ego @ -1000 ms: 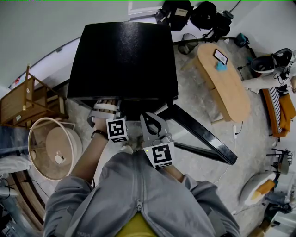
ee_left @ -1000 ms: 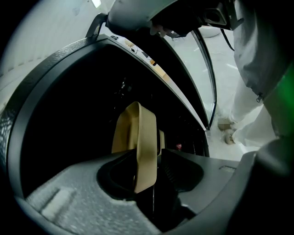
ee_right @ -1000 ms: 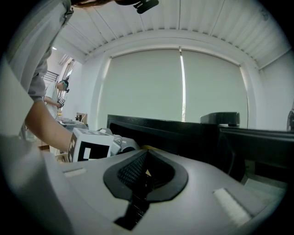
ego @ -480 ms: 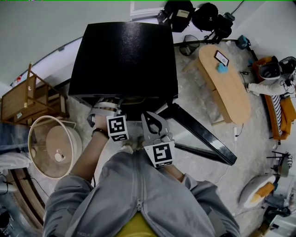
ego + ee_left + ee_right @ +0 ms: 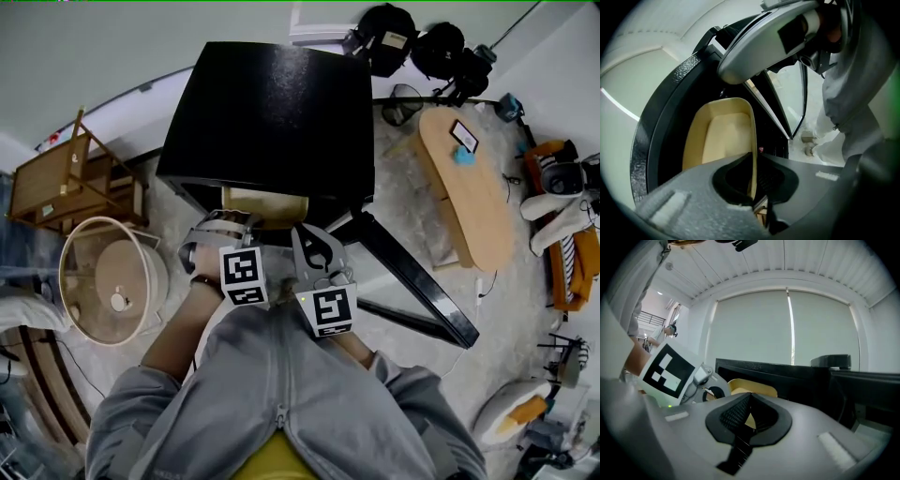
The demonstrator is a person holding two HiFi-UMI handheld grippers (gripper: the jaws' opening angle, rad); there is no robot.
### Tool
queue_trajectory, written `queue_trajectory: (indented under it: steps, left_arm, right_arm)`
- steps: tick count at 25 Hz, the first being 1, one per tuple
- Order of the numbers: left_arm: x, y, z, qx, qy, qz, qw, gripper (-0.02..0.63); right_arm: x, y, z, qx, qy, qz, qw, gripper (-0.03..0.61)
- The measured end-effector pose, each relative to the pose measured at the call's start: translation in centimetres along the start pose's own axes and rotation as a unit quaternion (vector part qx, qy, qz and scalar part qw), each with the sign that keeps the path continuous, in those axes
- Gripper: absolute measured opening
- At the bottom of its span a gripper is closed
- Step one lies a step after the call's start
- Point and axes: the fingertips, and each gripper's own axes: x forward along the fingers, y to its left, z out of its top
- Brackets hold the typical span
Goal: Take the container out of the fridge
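The black fridge (image 5: 272, 112) stands on the floor with its door (image 5: 412, 281) swung open to the right. A beige, tray-like container (image 5: 265, 204) sticks out of the fridge's front opening. My left gripper (image 5: 222, 228) is shut on the container's rim (image 5: 753, 180), and the thin wall runs between its pads. The open inside of the container (image 5: 723, 138) faces the left gripper view. My right gripper (image 5: 314, 248) hovers just right of the container, shut and holding nothing. In the right gripper view the container (image 5: 752, 386) shows behind the closed jaws.
A round beige basket (image 5: 108, 278) sits on the floor to the left, with a wooden rack (image 5: 75, 183) behind it. An oval wooden table (image 5: 464, 178) stands to the right of the door. Dark bags (image 5: 412, 42) lie behind the fridge.
My left gripper has shut on the container's rim. The container now sticks out of the fridge front towards me. The right gripper has barely moved.
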Motion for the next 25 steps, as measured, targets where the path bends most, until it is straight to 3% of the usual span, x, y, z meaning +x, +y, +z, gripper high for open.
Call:
queue_trajectory:
  steps: [12,19,25]
  left_arm:
    - [-1.4,-6.5,-2.2,-0.061,0.029,-0.059,0.9960,0.006]
    - [-2.5,-8.5,-4.7,-0.108,0.053,-0.067,0.9905,0.006]
    - [-3.5,-8.0,-6.2,-0.092,0.035,-0.065,0.9930,0.006]
  right_arm:
    - [0.3,1.1,0.1,-0.012,-0.004,0.040,0.999,-0.002]
    - [1.0,3.0,-0.4,-0.017,-0.001,0.067,0.998,-0.002]
    - [2.1,3.5,-1.0,-0.012,0.012,0.023,1.000,-0.002]
